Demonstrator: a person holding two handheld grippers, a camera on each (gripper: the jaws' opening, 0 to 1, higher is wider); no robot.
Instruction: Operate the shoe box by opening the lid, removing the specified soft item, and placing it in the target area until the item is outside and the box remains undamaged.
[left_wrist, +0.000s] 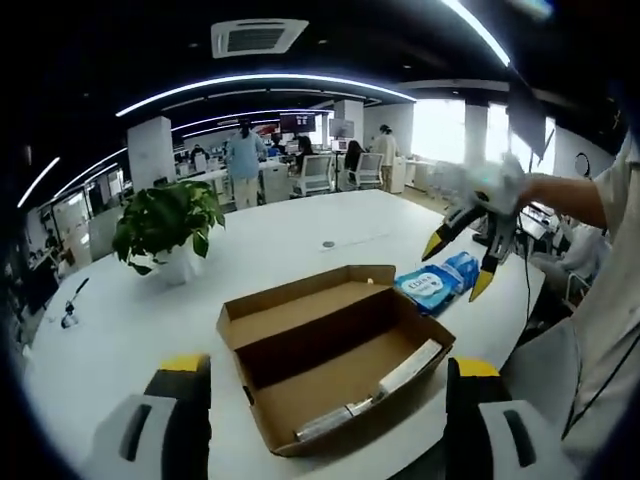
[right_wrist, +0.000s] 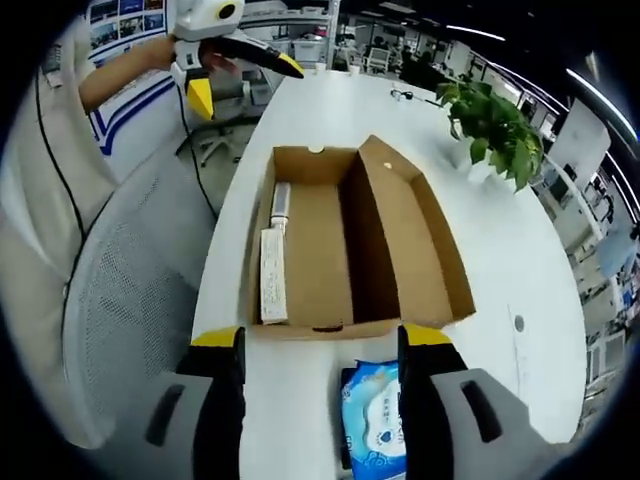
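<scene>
A person's bare forearm reaches in from the right edge of the left gripper view, holding the right gripper raised above the white table, its 2 yellow-tipped jaws spread apart and gripping nothing. In the right gripper view the left gripper hangs at the upper left of the frame, held in a hand beyond the table edge, its 2 yellow-tipped jaws likewise parted and empty. At the centre of both views sits the shoe box, plain brown corrugated cardboard, rectangular, its lid folded back flat beside the tray. 2 pale, flat strips lie along 1 inner wall of the tray. The soft item, a glossy blue-and-white pack, rests on the table just beside the box, between the right gripper's own jaws at the bottom of the right gripper view. A leafy green plant in a white pot stands at the left of the left gripper view.
</scene>
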